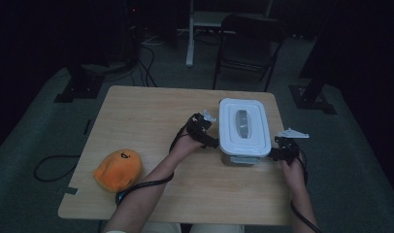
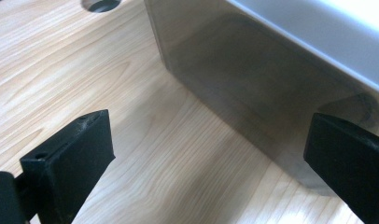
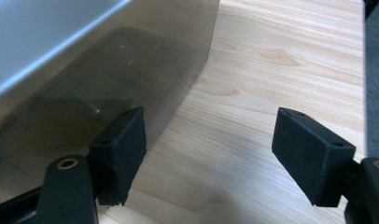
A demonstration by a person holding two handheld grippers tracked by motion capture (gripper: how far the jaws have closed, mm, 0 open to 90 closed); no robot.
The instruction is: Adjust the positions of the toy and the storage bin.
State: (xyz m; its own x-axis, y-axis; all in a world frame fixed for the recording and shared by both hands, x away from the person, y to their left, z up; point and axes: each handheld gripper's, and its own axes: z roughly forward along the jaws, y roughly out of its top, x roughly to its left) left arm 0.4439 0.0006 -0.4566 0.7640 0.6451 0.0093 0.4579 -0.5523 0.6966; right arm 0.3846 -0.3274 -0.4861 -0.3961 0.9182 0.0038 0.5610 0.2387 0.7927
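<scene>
You have 1 rectangular clear plastic container [image 1: 243,156] with a white snap-on lid [image 1: 244,126] on 1 light wooden table [image 1: 151,116], and 2 grippers, one at each of its long sides. The container sits at about 3 o'clock from the table's centre, lid on, its far end near the table's 12 o'clock edge and its right side close to the 3 o'clock edge.

Your left gripper [image 1: 210,138] is at the container's 9 o'clock side, near its front corner. In the left gripper view its 2 black jaws stand wide apart, holding nothing, with the container's smoky wall [image 2: 253,88] just ahead and one jaw right beside that wall.

Your right gripper [image 1: 275,153] is at the container's 3 o'clock side, by the front corner. In the right gripper view its 2 jaws also stand wide apart and empty, one jaw just beside the clear wall [image 3: 108,79], the other over bare wood.

1 orange plush toy [image 1: 118,169] lies at 8 o'clock, well apart from the container. The table's middle and its 10 o'clock corner are bare wood. 1 dark folding chair [image 1: 248,41] stands beyond the 12 o'clock edge.
</scene>
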